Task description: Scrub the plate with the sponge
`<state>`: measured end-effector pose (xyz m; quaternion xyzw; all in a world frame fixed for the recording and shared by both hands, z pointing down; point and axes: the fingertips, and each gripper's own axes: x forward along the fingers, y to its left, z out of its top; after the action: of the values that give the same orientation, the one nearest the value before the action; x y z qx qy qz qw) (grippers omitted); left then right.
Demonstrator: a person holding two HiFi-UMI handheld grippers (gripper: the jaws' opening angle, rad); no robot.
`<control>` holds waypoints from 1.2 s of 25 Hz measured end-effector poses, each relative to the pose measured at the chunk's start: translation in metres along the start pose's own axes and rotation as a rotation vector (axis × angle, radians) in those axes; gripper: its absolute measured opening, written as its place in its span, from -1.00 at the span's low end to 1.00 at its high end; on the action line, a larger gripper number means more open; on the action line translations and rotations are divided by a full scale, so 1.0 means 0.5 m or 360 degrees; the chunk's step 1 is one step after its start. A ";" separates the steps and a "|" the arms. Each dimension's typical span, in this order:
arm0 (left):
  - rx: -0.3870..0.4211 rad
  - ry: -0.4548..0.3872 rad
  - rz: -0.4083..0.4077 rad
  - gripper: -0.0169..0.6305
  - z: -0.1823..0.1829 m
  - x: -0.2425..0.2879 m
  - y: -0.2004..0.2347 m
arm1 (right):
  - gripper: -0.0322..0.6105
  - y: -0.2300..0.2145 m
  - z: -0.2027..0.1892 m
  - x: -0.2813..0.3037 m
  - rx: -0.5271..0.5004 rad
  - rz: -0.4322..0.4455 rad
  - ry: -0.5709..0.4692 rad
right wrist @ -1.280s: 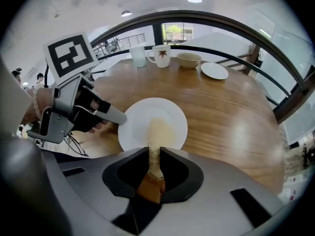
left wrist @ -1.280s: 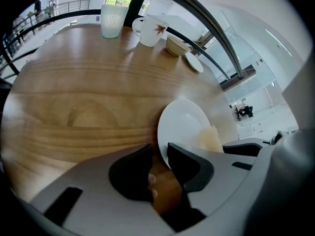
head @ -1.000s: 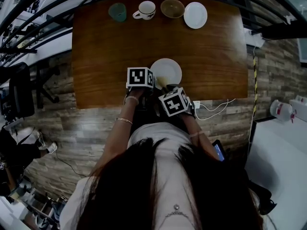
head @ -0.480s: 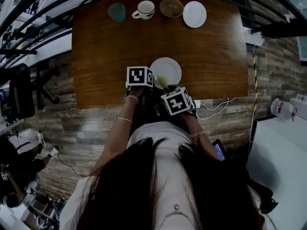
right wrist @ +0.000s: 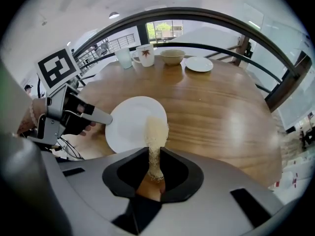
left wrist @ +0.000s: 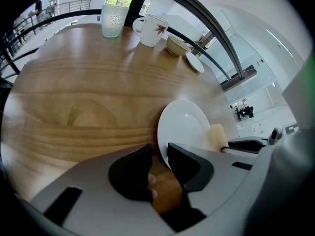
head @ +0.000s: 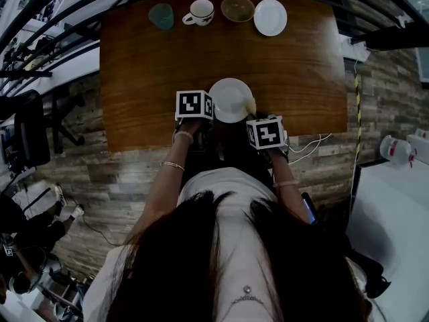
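Observation:
A white plate point(head: 230, 99) lies on the wooden table point(head: 147, 66) near its front edge. My left gripper point(head: 213, 110) is at the plate's left rim; in the left gripper view that rim point(left wrist: 165, 146) runs between the jaws, which are shut on it. In the right gripper view, the left gripper's fingertip point(right wrist: 101, 118) touches the plate point(right wrist: 125, 127). My right gripper point(right wrist: 156, 157) is shut on a pale yellow sponge point(right wrist: 155, 131), pinched thin at the jaws. The sponge point(head: 251, 104) rests on the plate's right side. In the left gripper view the sponge point(left wrist: 216, 135) shows beside the plate point(left wrist: 184, 127).
Along the table's far edge stand a green cup point(head: 163, 15), a white mug point(head: 201, 12), a brown bowl point(head: 238, 8) and a small white plate point(head: 270, 17). A white cable point(head: 301, 149) hangs off the front right. A railing runs behind the table.
My right gripper has swung from the plate's near left over to its right side, dragging the sponge across the plate. The left gripper and the plate have stayed in place.

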<state>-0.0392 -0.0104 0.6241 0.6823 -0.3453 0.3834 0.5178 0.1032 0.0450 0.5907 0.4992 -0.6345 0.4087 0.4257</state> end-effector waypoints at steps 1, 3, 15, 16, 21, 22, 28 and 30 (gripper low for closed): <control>0.0000 0.0000 0.0003 -0.62 -0.001 0.000 0.000 | -0.63 -0.003 0.002 0.000 0.0004 -0.0007 -0.0001; -0.0002 0.0001 0.0007 -0.62 -0.003 0.002 0.000 | -0.63 0.003 0.005 0.003 -0.0003 0.0004 -0.0002; -0.0040 -0.0001 0.0014 -0.62 0.000 0.002 0.002 | -0.63 0.157 0.042 0.057 -0.0200 0.0268 0.0039; -0.0041 0.0000 0.0015 -0.62 0.001 0.002 0.005 | -0.63 0.166 0.048 0.060 -0.0205 0.0286 0.0038; -0.0039 0.0002 0.0015 -0.62 0.000 0.003 0.006 | -0.63 0.191 0.057 0.064 -0.0129 0.0395 0.0022; -0.0041 0.0004 0.0012 -0.62 0.000 0.003 0.006 | -0.63 0.187 0.056 0.064 -0.0118 0.0395 0.0018; -0.0030 0.0016 0.0006 -0.62 -0.003 -0.001 0.005 | -0.63 0.125 0.045 0.050 -0.0088 0.0271 0.0010; -0.0021 0.0020 0.0011 -0.62 -0.003 -0.001 0.003 | -0.63 0.093 0.041 0.047 -0.0045 0.0227 0.0005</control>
<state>-0.0410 -0.0091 0.6247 0.6754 -0.3469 0.3871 0.5231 0.0515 0.0267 0.6026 0.4460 -0.6736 0.4296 0.4035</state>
